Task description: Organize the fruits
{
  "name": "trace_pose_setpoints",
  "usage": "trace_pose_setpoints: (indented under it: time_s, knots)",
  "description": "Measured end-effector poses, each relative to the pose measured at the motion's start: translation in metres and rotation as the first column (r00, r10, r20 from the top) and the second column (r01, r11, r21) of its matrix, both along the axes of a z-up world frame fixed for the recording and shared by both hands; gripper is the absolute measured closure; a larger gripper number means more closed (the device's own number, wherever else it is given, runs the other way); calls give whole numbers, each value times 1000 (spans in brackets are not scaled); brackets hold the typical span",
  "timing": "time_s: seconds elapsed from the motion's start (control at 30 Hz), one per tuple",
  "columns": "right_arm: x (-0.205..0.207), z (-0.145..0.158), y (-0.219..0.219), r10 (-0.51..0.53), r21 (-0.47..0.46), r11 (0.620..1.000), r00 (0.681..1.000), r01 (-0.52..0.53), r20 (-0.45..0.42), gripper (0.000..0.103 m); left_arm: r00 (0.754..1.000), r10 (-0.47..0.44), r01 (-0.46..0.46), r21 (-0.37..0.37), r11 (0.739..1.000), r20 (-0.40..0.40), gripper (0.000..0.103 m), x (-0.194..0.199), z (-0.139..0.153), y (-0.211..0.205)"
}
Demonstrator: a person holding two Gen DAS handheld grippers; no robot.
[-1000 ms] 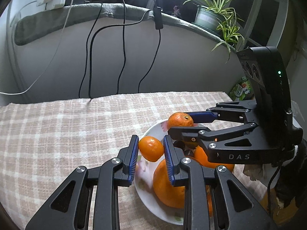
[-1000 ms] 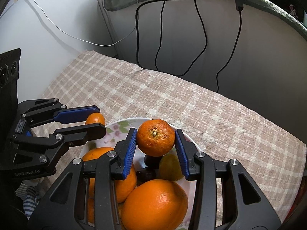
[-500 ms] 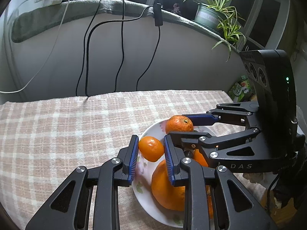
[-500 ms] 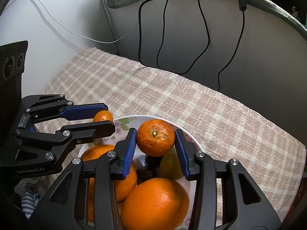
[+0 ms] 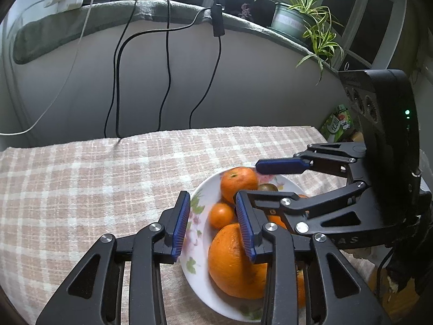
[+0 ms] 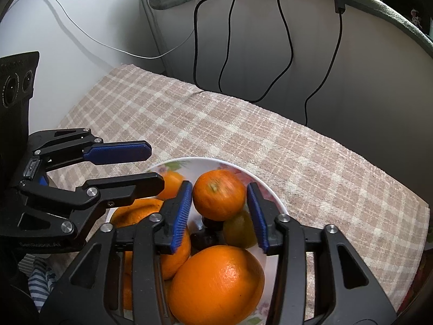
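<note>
A white flowered plate (image 5: 197, 243) (image 6: 268, 192) on the checked cloth holds several oranges, a small mandarin, a green fruit (image 6: 239, 233) and dark fruits. My left gripper (image 5: 212, 224) is open; the small mandarin (image 5: 221, 215) lies on the plate between and beyond its pads, apart from them. My right gripper (image 6: 219, 214) is open around a medium orange (image 6: 218, 197) (image 5: 238, 180) that rests on top of the pile, with a gap at the right pad. A large orange (image 5: 235, 262) lies under the left gripper's right finger.
The checked beige cloth (image 5: 94, 176) covers the table to the left and back. Black cables (image 5: 165, 67) hang down the grey wall behind. A potted plant (image 5: 295, 19) stands on the ledge. A green packet (image 5: 337, 123) sits at the right edge.
Both grippers have opened. The left let go of the small mandarin, which now lies on the plate. The right released the medium orange, which has settled on the pile.
</note>
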State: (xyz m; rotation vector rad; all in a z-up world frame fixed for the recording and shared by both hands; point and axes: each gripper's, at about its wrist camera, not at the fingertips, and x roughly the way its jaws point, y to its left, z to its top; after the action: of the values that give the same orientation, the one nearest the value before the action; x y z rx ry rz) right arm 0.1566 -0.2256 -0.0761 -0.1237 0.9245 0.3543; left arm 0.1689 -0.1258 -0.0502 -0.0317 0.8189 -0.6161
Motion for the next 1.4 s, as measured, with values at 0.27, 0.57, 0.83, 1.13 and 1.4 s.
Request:
trace_pose_setpoints:
  time_s: [0.27,0.57,0.83,1.13,1.4]
  knots:
    - [-13,13,-5,-19,7,1000,999,19,37,45,1000,11,-11,6,1000,23,69,-12,7,9]
    - [-57,35,-17,-81,31,997,990,78,117,37,997,29,-32,32,999,67,61,-39,19,17]
    - [-89,52,-19,-133,49,991,972,126,191,25,989,49,-58,63,996,140,41,-65,36,16]
    - [-118,55,-19,-188,58,982,955,180,231,20,978,75,-94,91,991,197,36,-87,45,20]
    - [-139,58,-17,-248,52,968,927,244,280,14,970,85,-114,116,987,229,35,-102,48,18]
